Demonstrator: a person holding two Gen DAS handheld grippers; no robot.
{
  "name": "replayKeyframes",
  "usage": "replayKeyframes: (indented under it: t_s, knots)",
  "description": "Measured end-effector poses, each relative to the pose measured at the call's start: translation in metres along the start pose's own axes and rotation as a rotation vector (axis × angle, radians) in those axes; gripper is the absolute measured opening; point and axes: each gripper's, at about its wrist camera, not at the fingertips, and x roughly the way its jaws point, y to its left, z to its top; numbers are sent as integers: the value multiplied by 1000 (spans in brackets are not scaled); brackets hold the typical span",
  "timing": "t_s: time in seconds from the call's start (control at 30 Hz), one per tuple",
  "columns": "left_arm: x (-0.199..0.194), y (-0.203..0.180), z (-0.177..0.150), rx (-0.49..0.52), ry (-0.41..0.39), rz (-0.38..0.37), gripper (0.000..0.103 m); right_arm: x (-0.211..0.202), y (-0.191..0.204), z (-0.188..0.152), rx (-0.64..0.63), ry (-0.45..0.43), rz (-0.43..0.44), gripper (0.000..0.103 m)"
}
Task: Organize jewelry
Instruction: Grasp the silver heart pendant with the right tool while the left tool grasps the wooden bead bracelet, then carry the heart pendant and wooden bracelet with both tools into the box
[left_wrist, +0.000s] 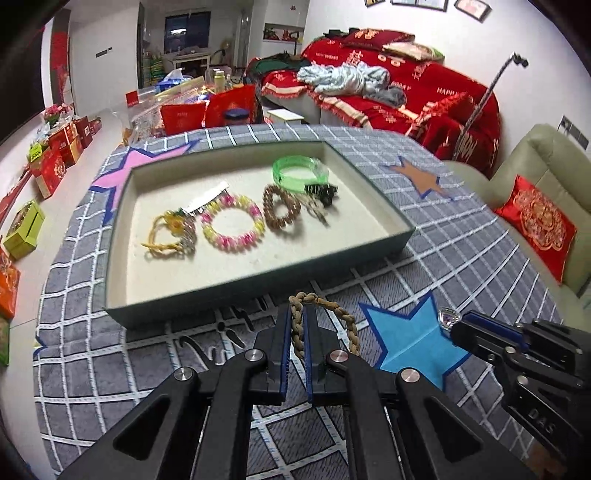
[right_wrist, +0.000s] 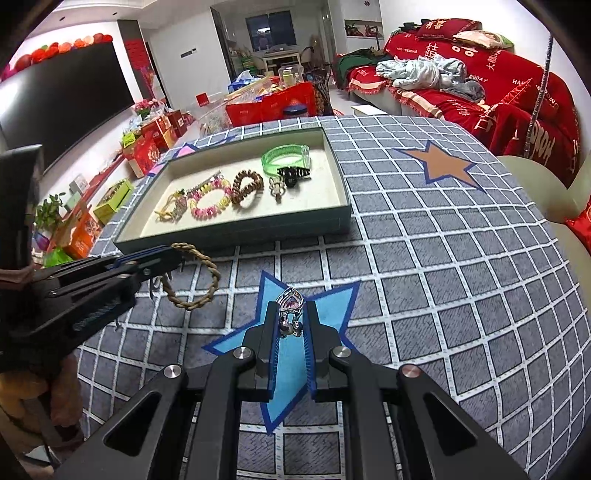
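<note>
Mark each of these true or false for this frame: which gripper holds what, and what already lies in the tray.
1. The left gripper is shut on the braided rope bracelet. True.
2. The right gripper is empty. False: it pinches a silver pendant.
3. The green bangle lies on the checked cloth. False: it lies inside the tray.
4. The pink and yellow bead bracelet lies in the tray. True.
5. The rope bracelet is already in the tray. False: it hangs from the left gripper, in front of the tray.

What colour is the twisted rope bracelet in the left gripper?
Tan-brown rope bracelet, clearest in the right wrist view.
</note>
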Motion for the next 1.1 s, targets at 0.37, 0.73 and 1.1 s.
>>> replayKeyframes:
  t_s: [0.37, 0.73, 1.1]
  knots:
    - [-25, 24, 26, -17, -73, 12, 23, -4, 13, 41, -25, -44, 28, 13]
    - [-4, 57, 48, -44, -74, 61, 23, 28, 15, 83, -12, -33, 47, 13]
    - [32, 71, 62, -54, -49, 78, 23, 78, 12, 105, -30, 27, 24, 13]
